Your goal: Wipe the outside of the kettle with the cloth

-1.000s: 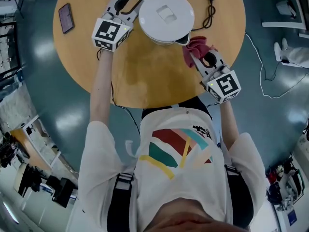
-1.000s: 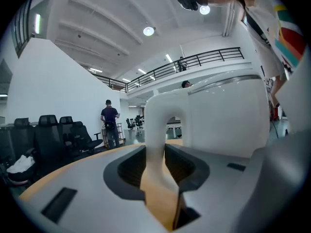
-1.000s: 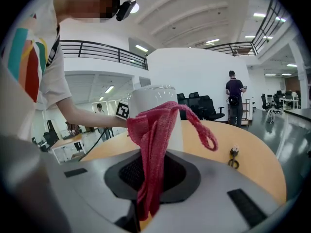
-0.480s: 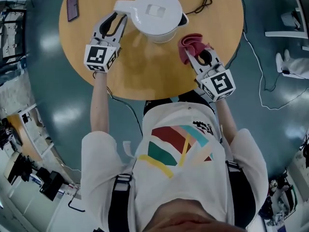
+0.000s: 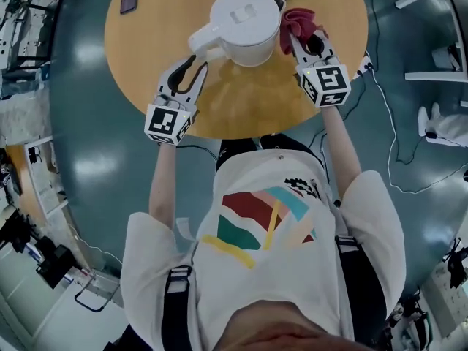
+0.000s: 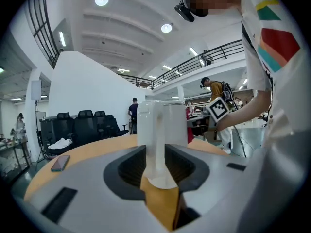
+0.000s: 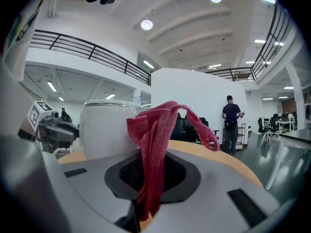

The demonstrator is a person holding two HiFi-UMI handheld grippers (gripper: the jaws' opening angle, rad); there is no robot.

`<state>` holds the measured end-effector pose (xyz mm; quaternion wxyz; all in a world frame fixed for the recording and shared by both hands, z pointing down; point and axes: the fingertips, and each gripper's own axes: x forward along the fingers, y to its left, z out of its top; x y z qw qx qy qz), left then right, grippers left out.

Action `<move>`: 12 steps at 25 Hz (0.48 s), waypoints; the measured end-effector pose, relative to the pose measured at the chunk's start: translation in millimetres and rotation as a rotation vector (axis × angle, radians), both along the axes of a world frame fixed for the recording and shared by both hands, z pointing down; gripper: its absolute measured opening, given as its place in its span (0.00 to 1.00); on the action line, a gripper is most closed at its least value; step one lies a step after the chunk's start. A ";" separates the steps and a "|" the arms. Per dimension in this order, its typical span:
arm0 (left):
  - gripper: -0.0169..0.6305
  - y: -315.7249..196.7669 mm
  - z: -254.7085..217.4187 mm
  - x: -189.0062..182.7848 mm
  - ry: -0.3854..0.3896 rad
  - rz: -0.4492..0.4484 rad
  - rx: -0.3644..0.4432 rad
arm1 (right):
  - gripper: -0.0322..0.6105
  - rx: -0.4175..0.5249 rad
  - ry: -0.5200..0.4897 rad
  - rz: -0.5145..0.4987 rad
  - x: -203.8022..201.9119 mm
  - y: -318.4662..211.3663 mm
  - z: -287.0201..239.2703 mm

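My left claw (image 5: 195, 66) is shut on the handle (image 5: 203, 42) of the round white plastic kettle (image 5: 245, 20), to hold it steady on the round wooden worktop (image 5: 241, 108). My right claw (image 5: 306, 41) pinches the soft red cloth (image 5: 296, 19) beside it, ready to wipe.

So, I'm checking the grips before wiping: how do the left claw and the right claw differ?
The left claw grips the kettle handle; the right claw pinches the red cloth. The left claw sits nearer the person, the right claw further out beside the kettle. Both are shut on something.
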<state>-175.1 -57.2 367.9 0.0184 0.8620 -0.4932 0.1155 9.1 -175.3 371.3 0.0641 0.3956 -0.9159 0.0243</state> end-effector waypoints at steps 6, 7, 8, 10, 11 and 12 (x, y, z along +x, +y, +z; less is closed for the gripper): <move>0.28 9.7 -6.5 4.0 0.040 -0.033 0.010 | 0.11 -0.008 0.041 -0.077 -30.1 -39.9 -4.1; 0.28 9.8 -6.4 4.4 0.037 -0.035 0.008 | 0.11 -0.007 0.047 -0.101 -36.1 -41.9 -4.2; 0.28 9.8 -6.1 5.1 0.029 -0.036 0.006 | 0.11 -0.001 0.057 -0.119 -40.0 -42.2 -4.5; 0.28 10.3 -5.1 7.1 0.012 -0.034 0.005 | 0.11 0.025 0.092 -0.138 -39.8 -37.7 -5.1; 0.28 10.4 -4.7 8.0 0.006 -0.035 0.006 | 0.11 0.039 0.110 -0.146 -36.9 -32.8 -5.4; 0.28 10.3 -4.5 8.8 0.003 -0.038 0.008 | 0.11 0.054 0.129 -0.159 -33.7 -25.9 -6.4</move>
